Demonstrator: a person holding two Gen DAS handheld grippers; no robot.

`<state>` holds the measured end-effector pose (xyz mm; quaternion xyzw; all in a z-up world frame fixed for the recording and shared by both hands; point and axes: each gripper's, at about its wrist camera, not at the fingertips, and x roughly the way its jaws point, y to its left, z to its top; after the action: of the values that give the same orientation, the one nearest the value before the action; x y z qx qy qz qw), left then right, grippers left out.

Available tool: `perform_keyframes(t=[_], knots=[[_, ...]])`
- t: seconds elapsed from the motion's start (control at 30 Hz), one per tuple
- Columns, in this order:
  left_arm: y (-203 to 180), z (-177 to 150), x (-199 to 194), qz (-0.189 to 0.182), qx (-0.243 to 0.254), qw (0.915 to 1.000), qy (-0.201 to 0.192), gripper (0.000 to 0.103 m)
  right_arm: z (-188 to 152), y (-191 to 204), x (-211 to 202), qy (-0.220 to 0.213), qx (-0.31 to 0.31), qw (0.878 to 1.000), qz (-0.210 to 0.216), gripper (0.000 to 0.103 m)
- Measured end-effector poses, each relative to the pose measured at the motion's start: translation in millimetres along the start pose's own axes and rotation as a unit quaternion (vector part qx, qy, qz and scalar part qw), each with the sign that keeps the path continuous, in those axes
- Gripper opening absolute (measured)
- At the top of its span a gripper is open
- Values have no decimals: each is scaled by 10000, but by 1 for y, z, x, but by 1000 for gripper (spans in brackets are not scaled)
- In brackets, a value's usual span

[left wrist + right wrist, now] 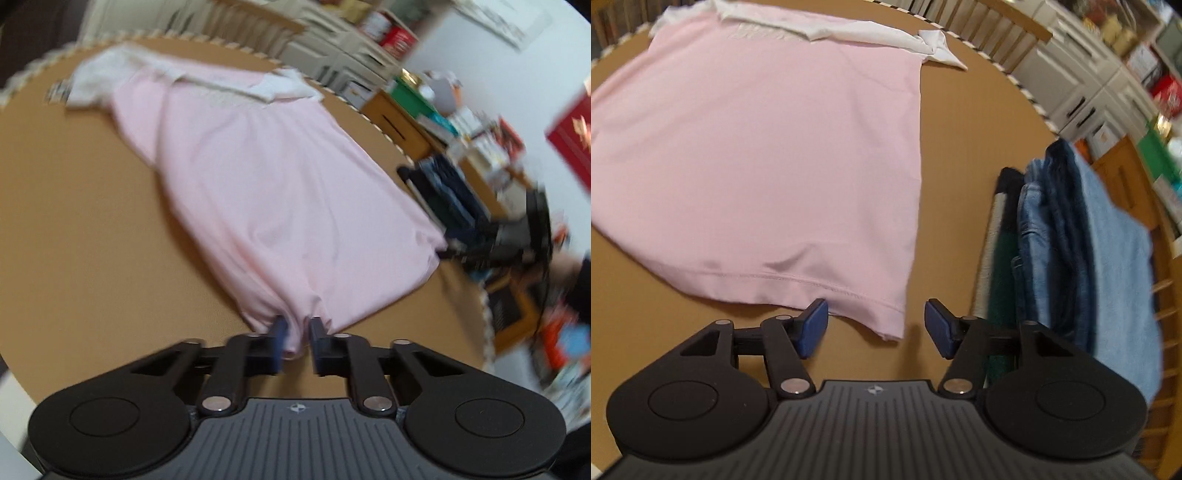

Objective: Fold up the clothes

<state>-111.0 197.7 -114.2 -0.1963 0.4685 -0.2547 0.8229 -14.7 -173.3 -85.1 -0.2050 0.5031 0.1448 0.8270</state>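
Presently we find the pink shirt point(757, 155) spread flat on the brown table point(960, 147), white sleeves at 12 o'clock. Our left gripper point(295, 332) pinches a bunched hem corner between narrow jaws. Our right gripper point(875, 325) stands wide apart around the other hem corner, gripping nothing. Risk: lifting one-handed would skew the fold; the thin pinch may slip. A stack of folded jeans point(1071, 240) at 3 o'clock could snag.
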Motion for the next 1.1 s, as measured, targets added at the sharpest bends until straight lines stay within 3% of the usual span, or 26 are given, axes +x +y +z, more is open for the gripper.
perform_keyframes(t=[0.03, 0.07, 0.1, 0.17, 0.3, 0.33, 0.37, 0.4, 0.47, 0.5, 0.53, 0.57, 0.6, 0.67, 0.73, 0.77, 0.83, 1.0, 1.1], knots=[[5, 3, 0, -139, -295, 9995, 13, 10, 0, -9, 1, 23, 347, 9990, 293, 47], [9, 6, -2, -306, -641, 9975, 11, 10, -1, -18, 3, 54, 716, 9956, 604, 9], [14, 9, -3, -472, -987, 9940, 9, 9, 2, -27, 3, 105, 1188, 9897, 797, 4], [23, 20, -13, -893, -1722, 9809, -136, 6, 10, -36, -9, -110, 1569, 9825, 1001, 4], [39, 48, -45, -1741, -2958, 9371, -629, 2, 30, -57, -61, -832, 2331, 9535, 1721, 4], [42, 56, -55, -1857, -3110, 9290, -761, 2, 35, -64, -76, -1059, 2529, 9419, 1939, 4], [43, 64, -65, -1876, -3134, 9267, -886, 2, 40, -72, -84, -1131, 2678, 9354, 2013, 4], [43, 71, -73, -1816, -3060, 9292, -995, 2, 46, -79, -91, -1185, 2822, 9292, 2070, 4], [39, 77, -83, -1350, -2537, 9519, -1063, 3, 47, -82, -90, -970, 2623, 9457, 1659, 4], [36, 75, -83, -1043, -2252, 9637, -986, 4, 45, -76, -82, -690, 2435, 9595, 1238, 5], [32, 70, -81, -757, -1968, 9735, -883, 9, 40, -69, -68, -383, 2181, 9721, 779, 5], [27, 60, -76, -500, -1698, 9815, -734, 24, 33, -62, -53, -89, 1927, 9803, 415, 11], [22, 49, -70, -244, -1434, 9878, -563, 33, 26, -54, -40, 202, 1771, 9838, 182, 18], [7, 25, -62, 194, -809, 9961, -302, 51, 11, -39, -23, 558, 1611, 9854, -42, 20], [-9, -1, -57, 583, -154, 9981, -111, 63, -4, -33, -29, 339, 1812, 9828, 138, 26], [-18, -13, -57, 738, 160, 9971, -110, 71, -11, -29, -35, 225, 1882, 9817, 157, 35], [-33, -36, -56, 939, 705, 9929, -212, 79, -24, -21, -48, 31, 1946, 9807, 196, 36], [-54, -56, -23, 1139, 1418, 9830, -262, 78, -44, -9, -83, -226, 2077, 9778, 181, 40], [-57, -52, -6, 1154, 1594, 9795, -436, 66, -56, -8, -111, -393, 2302, 9722, 168, 48]])
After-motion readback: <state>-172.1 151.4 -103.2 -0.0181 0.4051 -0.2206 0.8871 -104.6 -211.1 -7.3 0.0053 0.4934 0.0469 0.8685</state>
